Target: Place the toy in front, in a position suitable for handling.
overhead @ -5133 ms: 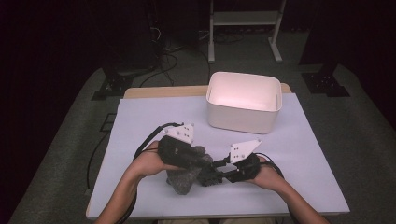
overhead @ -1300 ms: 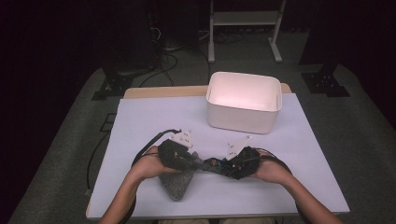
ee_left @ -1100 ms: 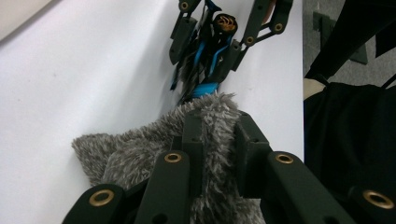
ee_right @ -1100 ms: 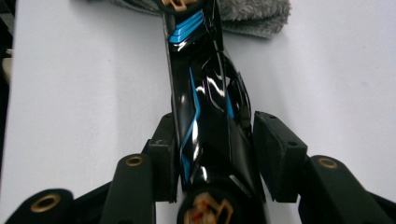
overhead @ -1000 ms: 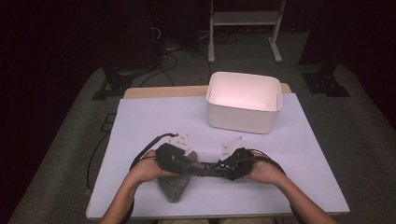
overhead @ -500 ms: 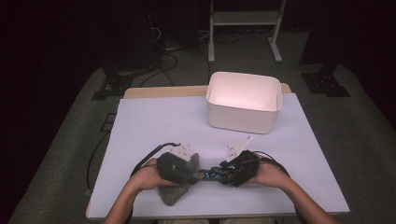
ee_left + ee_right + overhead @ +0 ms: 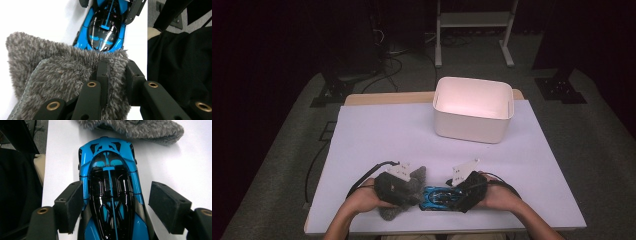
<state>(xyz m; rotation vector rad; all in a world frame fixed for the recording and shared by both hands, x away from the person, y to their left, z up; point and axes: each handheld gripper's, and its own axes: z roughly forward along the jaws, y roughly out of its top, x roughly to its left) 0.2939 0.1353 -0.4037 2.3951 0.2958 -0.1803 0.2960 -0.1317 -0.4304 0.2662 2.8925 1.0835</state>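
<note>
- Cloth [image 7: 404, 197], grey and shaggy, lies bunched at the near edge of the white table [image 7: 377, 135], at the left of the high view, under the person's left hand [image 7: 362, 200].
- The left gripper [image 7: 409, 192] is clamped on that cloth: in the left gripper view its black jaws stand close together with a fold of the grey pile [image 7: 62, 77] pinched between them, the fabric spreading out to the left over the tabletop.
- Just right of the cloth sits a blue and black toy car [image 7: 439, 197], flat on the table between the two grippers; in the left gripper view the car's end [image 7: 106, 27] touches or nearly touches the cloth's fuzzy edge.
- The right gripper [image 7: 462, 195], in the person's right hand [image 7: 497, 195], straddles the car. Its jaws have just been opening, and in the right gripper view the two padded fingers [image 7: 71, 202] stand wide on either side of the car body [image 7: 111, 192]; the left pad is right against the car's flank, while a clear strip of table shows between the right pad and the car, so nothing is gripped.
- Farther back and to the right, well apart from the hands, a white bin [image 7: 473, 109] stands upright on the table with its open top facing up.
</note>
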